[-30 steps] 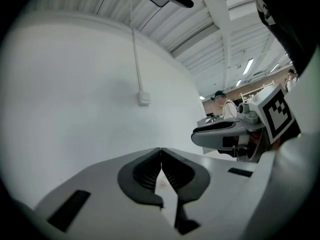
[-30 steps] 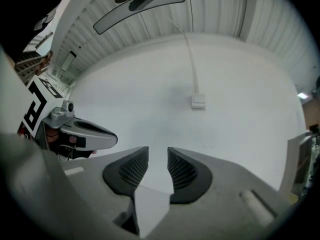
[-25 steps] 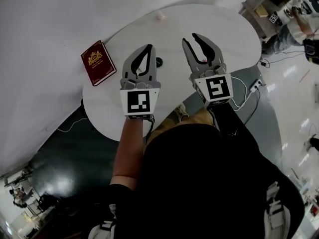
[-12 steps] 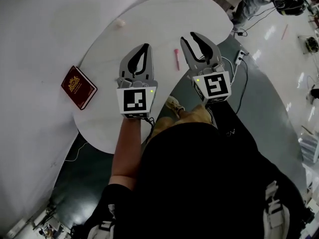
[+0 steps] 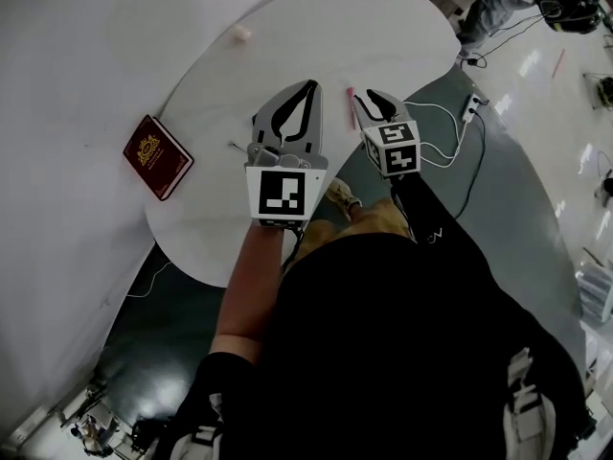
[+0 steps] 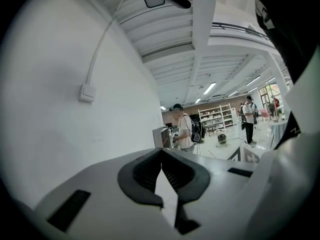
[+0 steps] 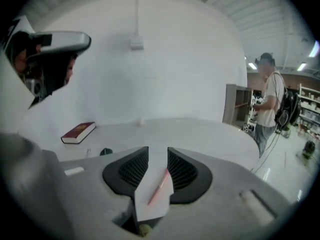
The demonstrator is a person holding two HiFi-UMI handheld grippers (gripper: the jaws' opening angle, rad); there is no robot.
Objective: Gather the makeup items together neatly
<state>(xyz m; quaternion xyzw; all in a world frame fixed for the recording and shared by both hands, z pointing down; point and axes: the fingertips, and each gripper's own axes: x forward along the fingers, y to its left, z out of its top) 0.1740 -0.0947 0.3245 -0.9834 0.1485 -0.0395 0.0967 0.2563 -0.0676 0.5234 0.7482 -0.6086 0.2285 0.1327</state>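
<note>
Status: early, nothing is gathered yet as far as I can see.

- Items sit spread over the table [image 5: 383, 27]: pink stick [image 5: 351, 96] near the front edge, small white piece [image 5: 242, 33] well apart at the far side, and a thin metal bit [image 5: 235, 146] near the left gripper [image 5: 306, 86]. A dark round item [image 7: 106, 151] shows only in the right gripper view, beside the metal bit. Can't tell what kind of makeup each one is.
- Red book [image 5: 158, 157] lies at the table's left edge, apart from the rest. Probably not part of the job.
- Right gripper [image 5: 375, 99]: jaws apart, tilted down at the pink stick. Its own view shows the stick lying on the table in the gap between the jaws, pads not touching it. So lined up, not gripped.
- Left gripper: jaw tips together, nothing in them, hovering over the table.

Step in hand, my read: first pick, the pink stick. Left to do: close on it, choose a gathering spot, then fetch the white piece, dark item and metal bit and lay them side by side.
</note>
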